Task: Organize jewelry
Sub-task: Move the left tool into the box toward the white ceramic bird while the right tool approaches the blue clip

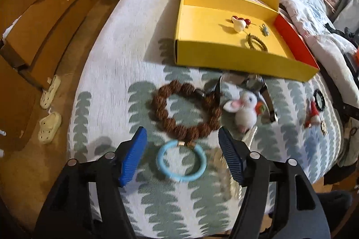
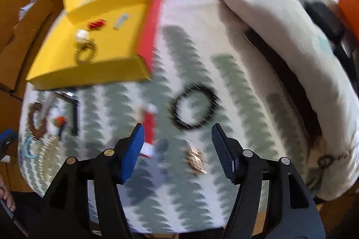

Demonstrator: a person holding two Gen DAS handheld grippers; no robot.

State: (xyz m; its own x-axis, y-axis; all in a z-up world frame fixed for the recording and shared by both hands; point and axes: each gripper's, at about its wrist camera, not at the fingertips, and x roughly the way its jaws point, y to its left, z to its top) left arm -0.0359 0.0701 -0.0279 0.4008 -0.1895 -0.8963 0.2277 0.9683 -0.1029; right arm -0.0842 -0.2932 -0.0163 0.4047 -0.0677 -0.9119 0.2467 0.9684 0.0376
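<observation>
Between picks. Left gripper point(image 1: 182, 138) released, jaws spread, nothing between the pads, hanging over the blue ring point(image 1: 181, 161) and bead bracelet point(image 1: 187, 112) near the bed's point(image 1: 107, 72) front edge. Right gripper point(image 2: 177, 135) likewise released and empty, above the gold piece point(image 2: 197, 159) and black band point(image 2: 194, 106). Yellow box point(image 1: 224, 57), further in on the bed, holds three pieces. Next, probably: descend, straddle one item, close, carry it to the box.

On the bed are one yellow box point(image 1: 224, 59), three bracelets (brown beaded bracelet point(image 1: 186, 111), blue bangle point(image 1: 181, 160), black bracelet point(image 2: 194, 107)) and one plush rabbit point(image 1: 244, 108).
</observation>
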